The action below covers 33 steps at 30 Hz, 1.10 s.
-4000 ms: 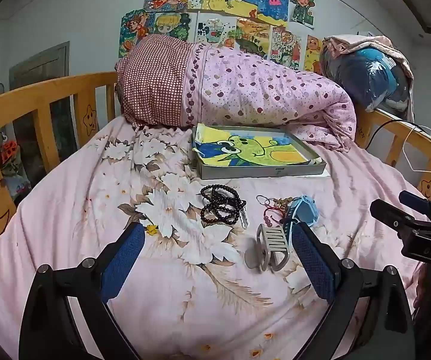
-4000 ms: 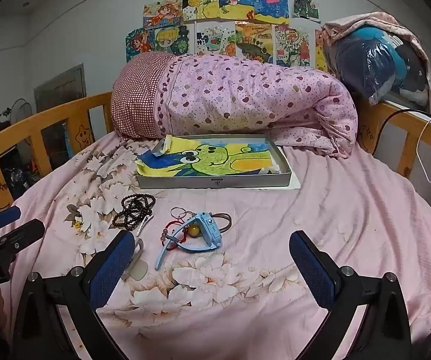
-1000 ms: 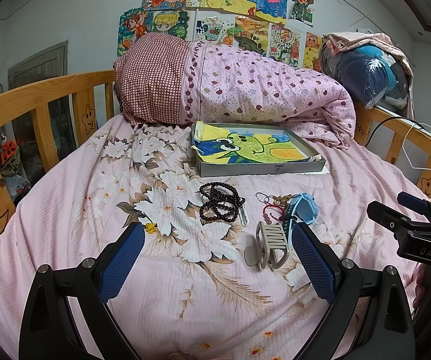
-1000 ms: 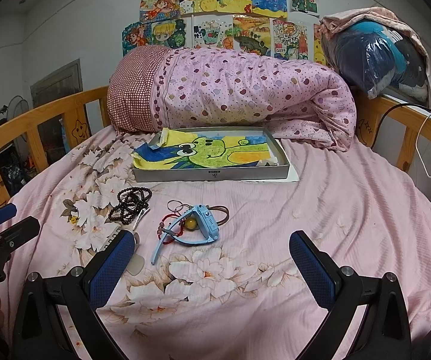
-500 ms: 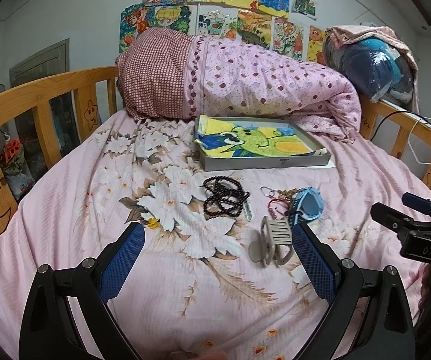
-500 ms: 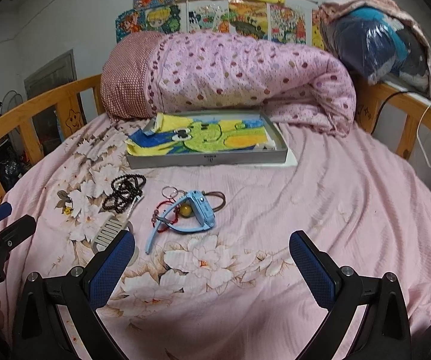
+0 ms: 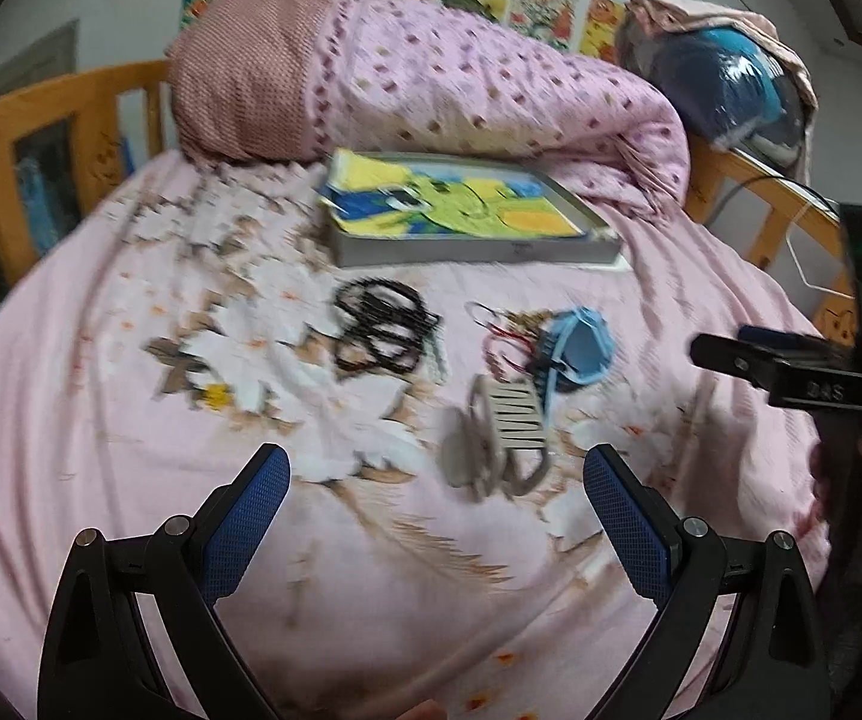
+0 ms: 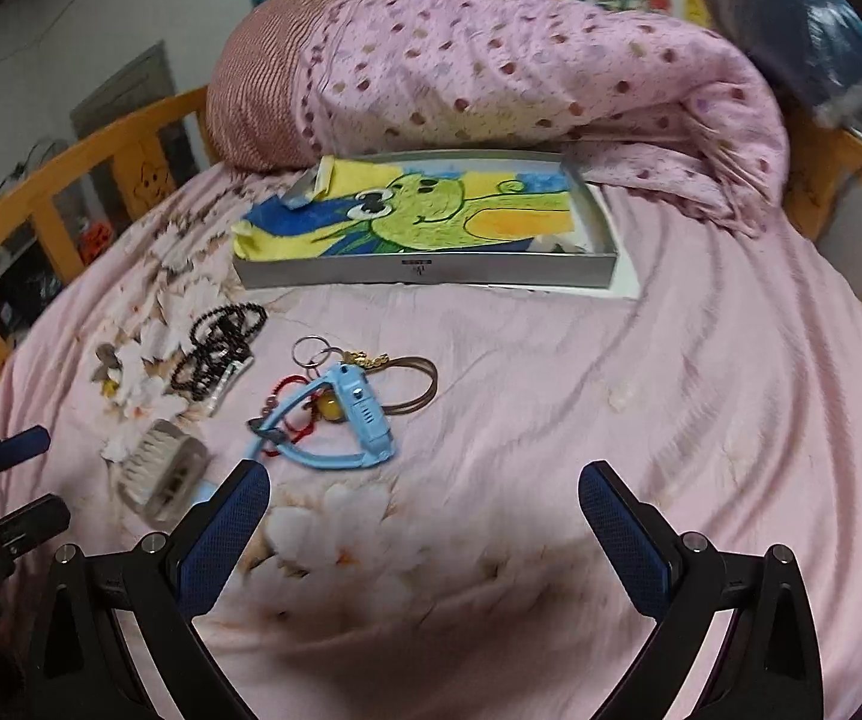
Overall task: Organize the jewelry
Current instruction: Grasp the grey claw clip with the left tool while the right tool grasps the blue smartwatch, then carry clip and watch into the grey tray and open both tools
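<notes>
While above bedsheet [image 8: 700, 408], both jaws wide.

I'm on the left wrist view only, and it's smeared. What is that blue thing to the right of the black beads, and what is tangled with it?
Observer: The right wrist view shows a blue watch lying over a red cord and a yellow bead.
Operator: Is anything else lying beside it?
Observer: A metal key ring lies just beyond the watch, and a brown cord loop runs out to its right.
Operator: Are the right jaws holding anything?
Observer: No. The right gripper is open and empty, over bare sheet just short of the watch.
</notes>
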### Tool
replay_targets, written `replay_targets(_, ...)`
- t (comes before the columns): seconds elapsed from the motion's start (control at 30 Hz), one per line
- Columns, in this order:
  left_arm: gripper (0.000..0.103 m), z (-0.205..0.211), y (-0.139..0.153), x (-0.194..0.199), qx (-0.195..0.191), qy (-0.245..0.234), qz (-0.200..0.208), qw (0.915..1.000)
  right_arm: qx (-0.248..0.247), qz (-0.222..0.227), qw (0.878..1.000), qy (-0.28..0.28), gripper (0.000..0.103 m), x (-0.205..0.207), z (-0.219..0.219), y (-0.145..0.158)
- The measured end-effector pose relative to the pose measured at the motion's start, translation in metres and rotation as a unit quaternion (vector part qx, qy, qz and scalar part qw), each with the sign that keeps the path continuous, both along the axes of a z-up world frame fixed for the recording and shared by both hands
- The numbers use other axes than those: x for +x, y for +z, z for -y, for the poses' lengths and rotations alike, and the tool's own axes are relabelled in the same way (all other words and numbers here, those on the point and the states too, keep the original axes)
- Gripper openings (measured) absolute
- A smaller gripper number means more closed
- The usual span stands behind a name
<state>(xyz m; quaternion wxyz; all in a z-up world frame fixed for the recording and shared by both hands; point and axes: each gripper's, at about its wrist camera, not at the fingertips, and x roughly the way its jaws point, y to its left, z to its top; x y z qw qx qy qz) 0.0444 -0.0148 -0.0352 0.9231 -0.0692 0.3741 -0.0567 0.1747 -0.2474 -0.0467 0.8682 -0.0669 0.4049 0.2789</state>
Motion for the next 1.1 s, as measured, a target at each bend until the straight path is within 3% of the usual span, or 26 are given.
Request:
replay_targets(0.2,0.094,0.014,-0.010,0.023,-0.002,-0.032,-0.025,0.9992,0.004,0.017,0.997,0.071,0.101,0.025,-0.016,-0.016)
replay_targets(0.23,0.092,0.016,-0.013,0.026,-0.002,-0.036,-0.030,0.9989,0.009,0.014,0.997,0.078,0.095,0.029,-0.018,-0.019)
replay_targets(0.3,0.075,0.018,-0.019,0.035,-0.002,-0.045,-0.044,0.9980,0.013,0.004,0.996,0.092,0.082,0.036,-0.022,-0.025)
replay_targets(0.4,0.058,0.021,-0.029,0.043,0.000,-0.051,-0.065,0.9965,0.015,-0.011,0.994,0.109,0.063,0.039,-0.029,-0.035)
replay_targets(0.57,0.043,0.022,-0.038,0.049,0.001,-0.052,-0.078,0.9956,0.012,-0.019,0.992,0.126,0.045,0.042,-0.038,-0.046)
replay_targets(0.73,0.031,0.025,-0.036,0.055,0.002,-0.055,-0.073,0.9958,0.021,-0.029,0.991,0.131,0.018,0.043,-0.041,-0.050)
replay_targets(0.87,0.026,0.026,-0.032,0.060,0.006,-0.044,-0.060,0.9972,0.030,-0.025,0.991,0.129,0.017,0.041,-0.037,-0.043)
replay_targets(1.1,0.026,0.025,-0.012,0.061,0.000,-0.014,-0.028,0.9995,0.097,-0.005,0.991,0.090,0.017,0.050,-0.016,-0.018)
